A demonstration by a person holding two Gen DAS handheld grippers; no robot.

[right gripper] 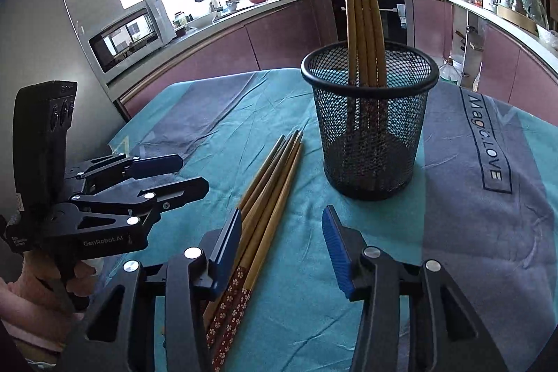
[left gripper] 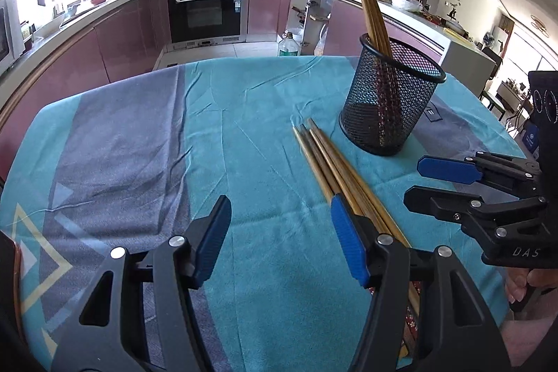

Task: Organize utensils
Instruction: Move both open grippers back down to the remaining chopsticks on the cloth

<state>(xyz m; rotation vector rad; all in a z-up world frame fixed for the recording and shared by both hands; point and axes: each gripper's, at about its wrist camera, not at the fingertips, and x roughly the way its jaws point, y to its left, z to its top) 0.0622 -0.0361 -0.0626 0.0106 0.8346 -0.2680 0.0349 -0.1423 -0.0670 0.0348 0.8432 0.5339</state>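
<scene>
Here, on a table covered with a teal and grey cloth [left gripper: 139, 135], a black mesh cup [right gripper: 369, 128] is standing upright, and several wooden chopsticks [right gripper: 362, 16] are standing inside it, their thin ends pointing up and leaning a little together. A second bundle of chopsticks [right gripper: 265, 197] is lying flat on the cloth just beside the cup, on its left side in the right wrist view; their thin ends are pointing toward the cup, and their thick ends, decorated with a red flower pattern, are lying nearer to the cameras. The left tongs [left gripper: 280, 239] are hovering over the cloth with the jaws partly open and nothing between them; the lying chopsticks are passing under or just beside the right blue pad [left gripper: 348, 246], and I cannot tell if this pad is touching them. The right tongs [right gripper: 282, 253] are also partly open and are gripping nothing: the bundle is lying close along the left blue pad [right gripper: 226, 253], while the other pad is standing well apart from it. A hand [right gripper: 42, 288] is holding the handle of the left tongs. Behind the table, a kitchen with purple cabinets [left gripper: 115, 40], an oven [left gripper: 205, 9] and a microwave [right gripper: 132, 33] is showing.
</scene>
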